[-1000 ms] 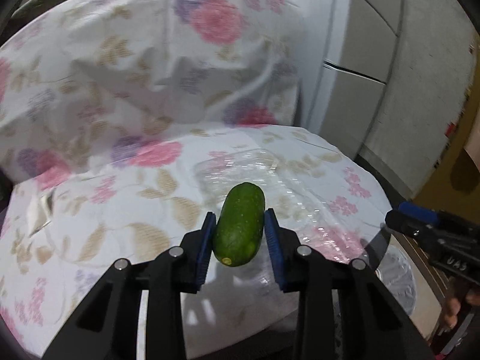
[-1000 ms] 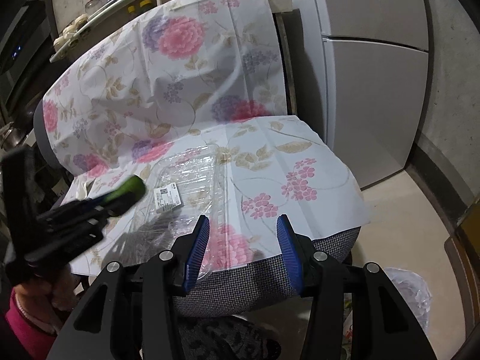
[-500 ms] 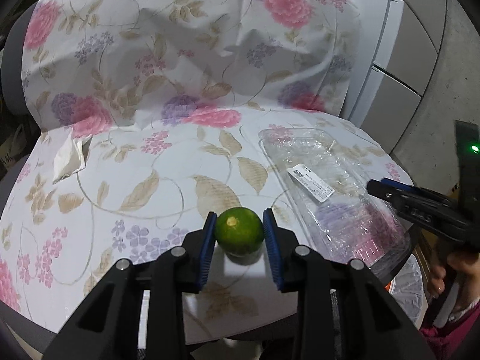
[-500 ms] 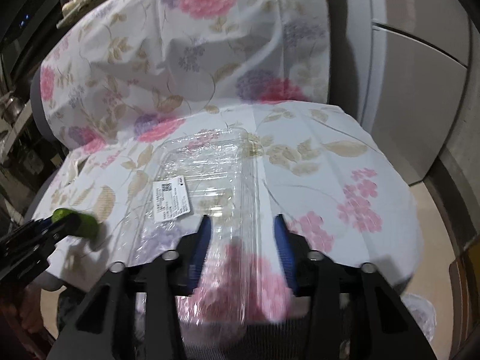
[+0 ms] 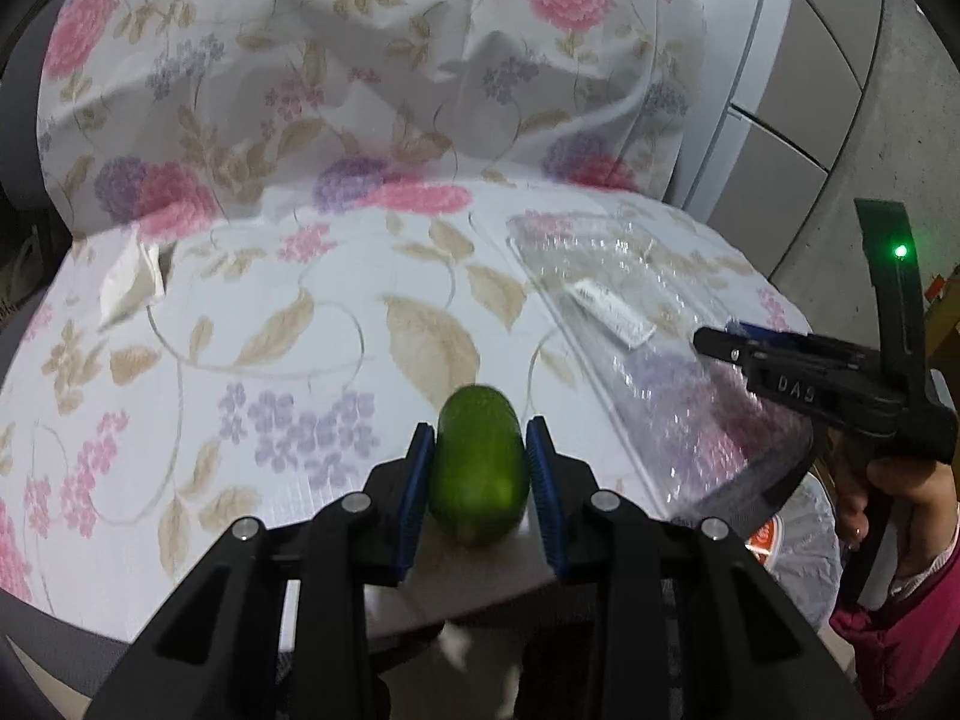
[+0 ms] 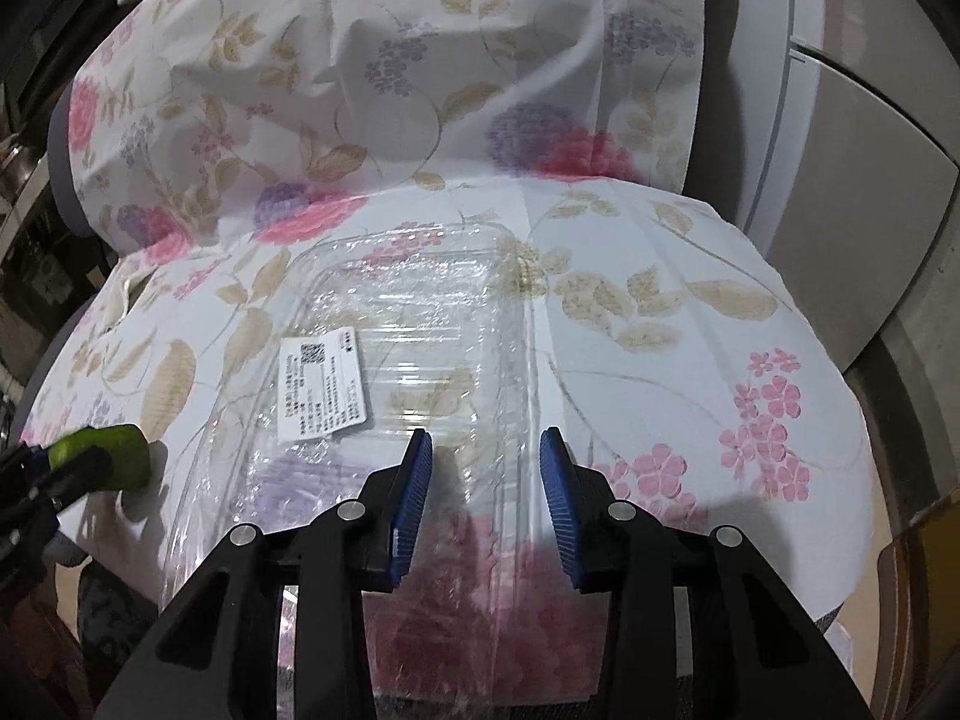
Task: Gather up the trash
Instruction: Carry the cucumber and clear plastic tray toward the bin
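Since a second ago the right claw [image 6: 485,483] has been moving in from the chair seat's front edge and is now hanging wide open over the clear plastic container [image 6: 396,360] lying near that edge. The left claw [image 5: 478,468] is gripping the green fruit [image 5: 477,468] tightly above the flowered cloth [image 5: 240,324], beside the container's left side.

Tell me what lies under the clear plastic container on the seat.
Under the clear plastic container only the floral cloth shows, its leaves and pink flowers visible through the plastic. The white label hides a small patch, and the right tongs cover the near end.
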